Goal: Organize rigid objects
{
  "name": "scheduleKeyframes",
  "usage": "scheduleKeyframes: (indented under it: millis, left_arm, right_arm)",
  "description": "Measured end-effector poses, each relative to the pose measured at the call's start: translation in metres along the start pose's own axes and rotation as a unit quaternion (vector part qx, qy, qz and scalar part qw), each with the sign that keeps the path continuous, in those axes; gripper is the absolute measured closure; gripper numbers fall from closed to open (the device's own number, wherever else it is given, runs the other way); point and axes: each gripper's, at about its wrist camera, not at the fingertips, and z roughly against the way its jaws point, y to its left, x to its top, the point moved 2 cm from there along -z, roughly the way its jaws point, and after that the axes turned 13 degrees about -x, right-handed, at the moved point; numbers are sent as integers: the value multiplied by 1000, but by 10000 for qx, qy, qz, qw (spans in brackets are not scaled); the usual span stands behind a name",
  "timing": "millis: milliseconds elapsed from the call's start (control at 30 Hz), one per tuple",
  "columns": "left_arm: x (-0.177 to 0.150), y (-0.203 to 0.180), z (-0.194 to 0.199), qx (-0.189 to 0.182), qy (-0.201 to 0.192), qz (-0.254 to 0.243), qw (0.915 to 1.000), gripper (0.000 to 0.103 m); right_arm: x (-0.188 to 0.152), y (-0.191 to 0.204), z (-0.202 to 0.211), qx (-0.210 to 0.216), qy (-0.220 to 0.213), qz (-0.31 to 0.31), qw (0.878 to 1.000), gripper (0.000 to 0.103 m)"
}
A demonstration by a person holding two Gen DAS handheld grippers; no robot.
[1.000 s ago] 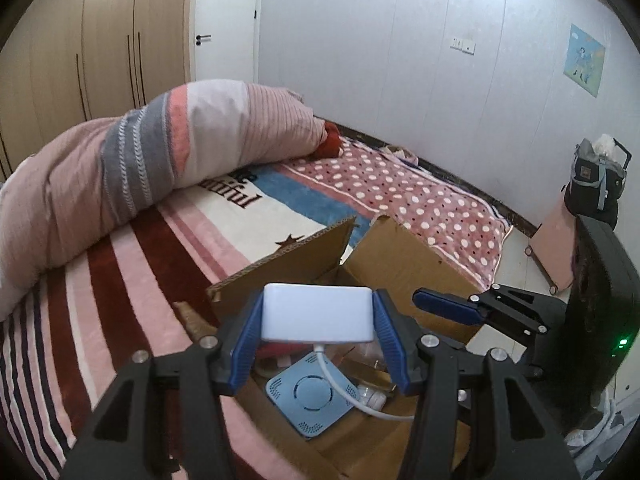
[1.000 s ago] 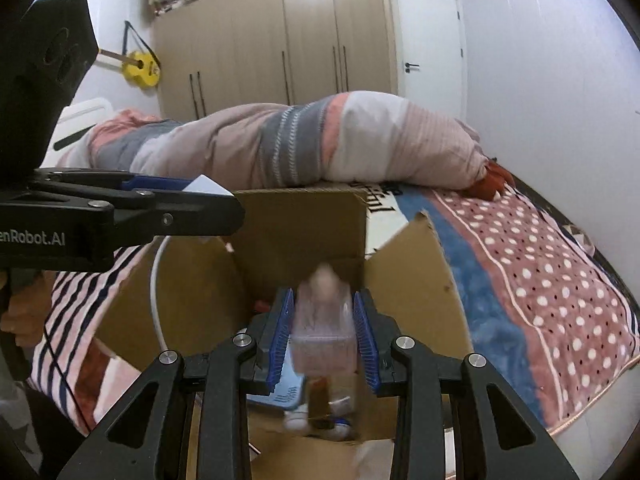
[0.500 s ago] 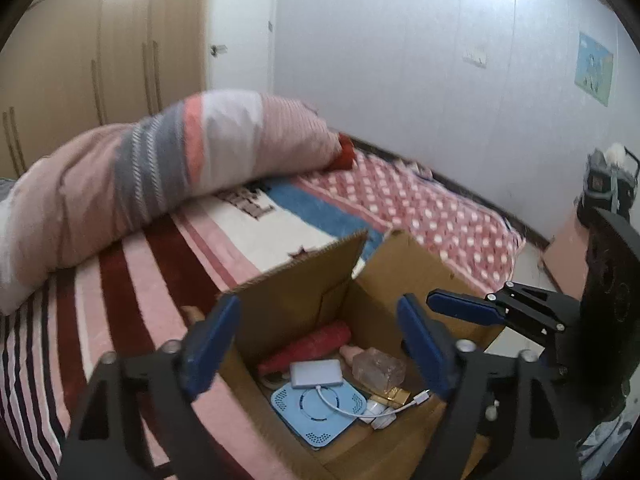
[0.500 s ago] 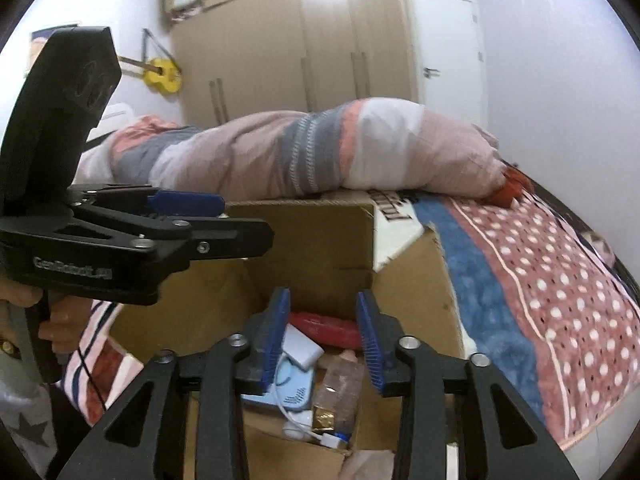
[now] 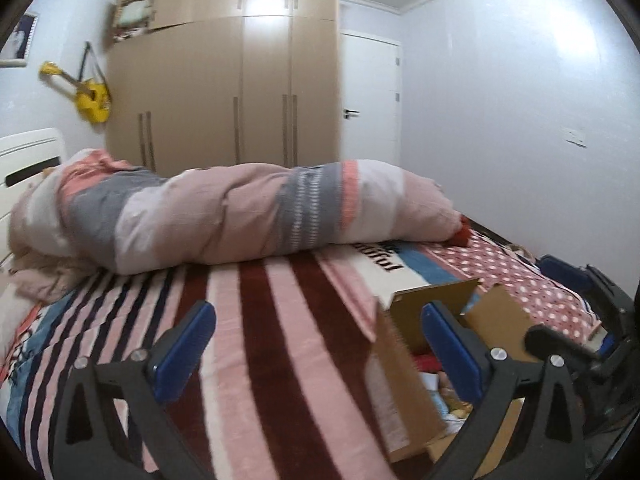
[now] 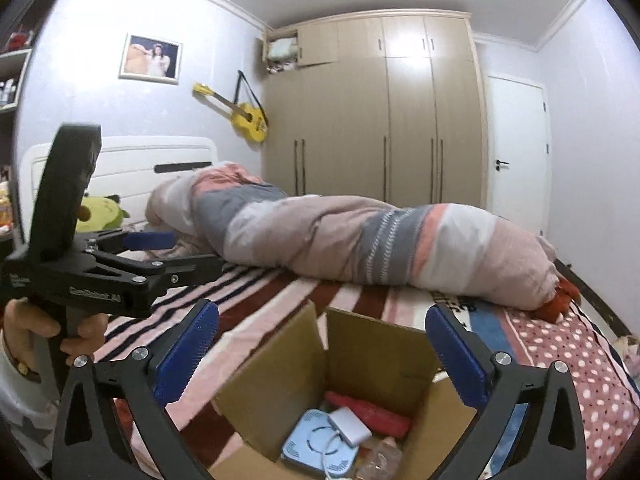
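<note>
We hold the left gripper (image 5: 316, 344) over the striped bed (image 5: 256, 344), fingers (image 5: 182, 350) spread wide with nothing between them, and the cardboard box (image 5: 404, 376) sits just to its right. Our right gripper (image 6: 320, 348) hangs above the box's open top, its fingers (image 6: 188, 354) also spread and empty. Inside the box (image 6: 280, 380) lie a blue round-patterned device (image 6: 308, 440), a white adapter (image 6: 350, 428) with its cable, and a red object (image 6: 368, 412). The flaps stand upright. The rolled duvet (image 6: 360, 236) lies well beyond.
</note>
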Motion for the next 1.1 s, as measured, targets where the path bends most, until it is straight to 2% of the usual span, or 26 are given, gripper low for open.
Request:
scheduleKeyframes:
  millis: [200,1100]
  left_arm:
    - [-10,15,8,141,-29,98,9998,1]
    - [-10,14,22,228,-183,118,9995,1]
  right_arm:
    - [2,11,-1,91,47,-104,9999,0]
    - [5,21,5,99,91,-126,9998,0]
